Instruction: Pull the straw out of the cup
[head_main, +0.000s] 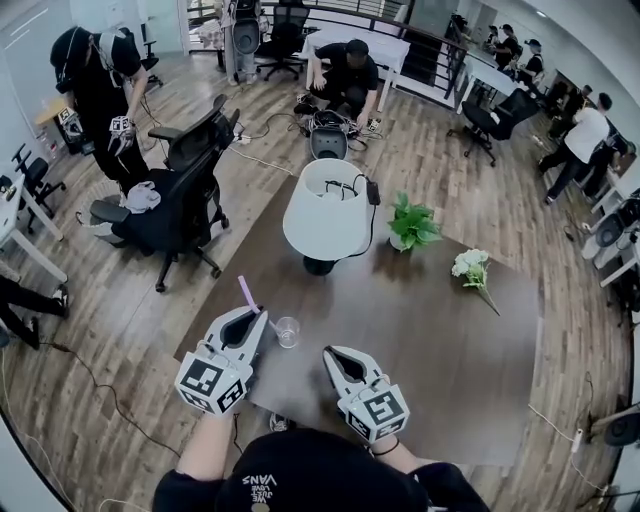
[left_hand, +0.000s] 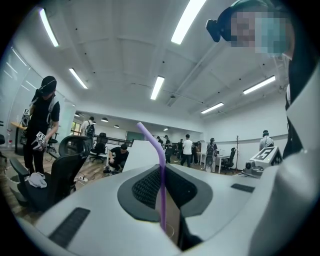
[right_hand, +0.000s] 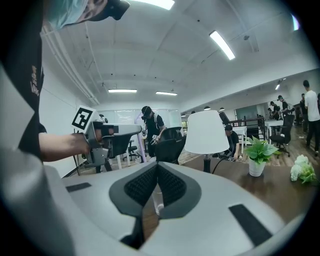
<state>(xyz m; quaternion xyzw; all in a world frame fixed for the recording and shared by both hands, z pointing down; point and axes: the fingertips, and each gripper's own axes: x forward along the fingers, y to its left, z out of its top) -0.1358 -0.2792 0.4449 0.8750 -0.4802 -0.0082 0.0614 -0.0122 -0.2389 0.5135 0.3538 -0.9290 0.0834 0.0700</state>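
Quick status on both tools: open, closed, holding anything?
Left tool: closed on the purple straw.
Right tool: closed, nothing between its jaws.

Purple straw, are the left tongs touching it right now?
Touching. The left gripper view shows the purple straw clamped between the pads of the left tongs.

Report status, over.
Left claw shut on straw; right claw shut, empty. Straw looks clear of cup. Nothing blocking.
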